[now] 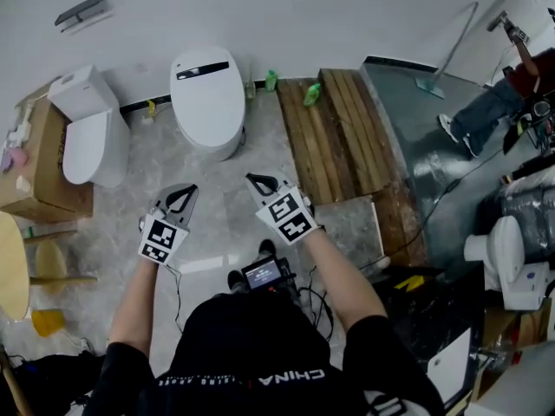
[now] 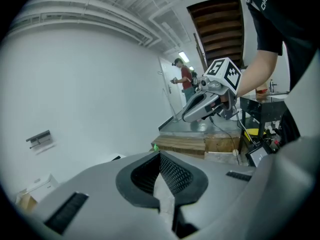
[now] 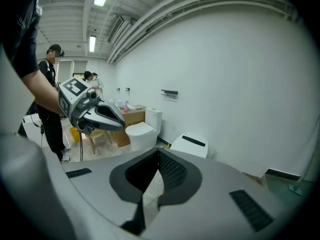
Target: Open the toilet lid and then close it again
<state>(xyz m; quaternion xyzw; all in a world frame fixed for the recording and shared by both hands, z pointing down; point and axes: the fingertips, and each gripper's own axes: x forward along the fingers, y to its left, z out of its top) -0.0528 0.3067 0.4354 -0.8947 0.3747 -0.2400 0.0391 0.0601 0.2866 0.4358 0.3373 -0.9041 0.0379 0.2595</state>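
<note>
The left gripper (image 1: 186,189) has its fingers (image 2: 176,175) pressed together with nothing between them; the right gripper (image 1: 253,179) likewise has its fingers (image 3: 173,172) shut tight and empty; both are held side by side above the marble floor (image 1: 260,159), tips aimed at the wall (image 1: 286,16). The toilet (image 1: 208,100) stands against that wall, ahead of both pairs of fingers and well apart from them, roughly in line with the gap between them and a little nearer the left pair; its white lid (image 1: 206,111) lies down, closed, with a black strip at the back edge. From the right gripper view the same toilet sits just past the fingertips and slightly to their right. A second toilet (image 1: 88,133) stands farther off, left of the left fingers, beside a cardboard box (image 1: 39,167); wooden planks (image 1: 334,133) lie ahead and right of the right fingers.
</note>
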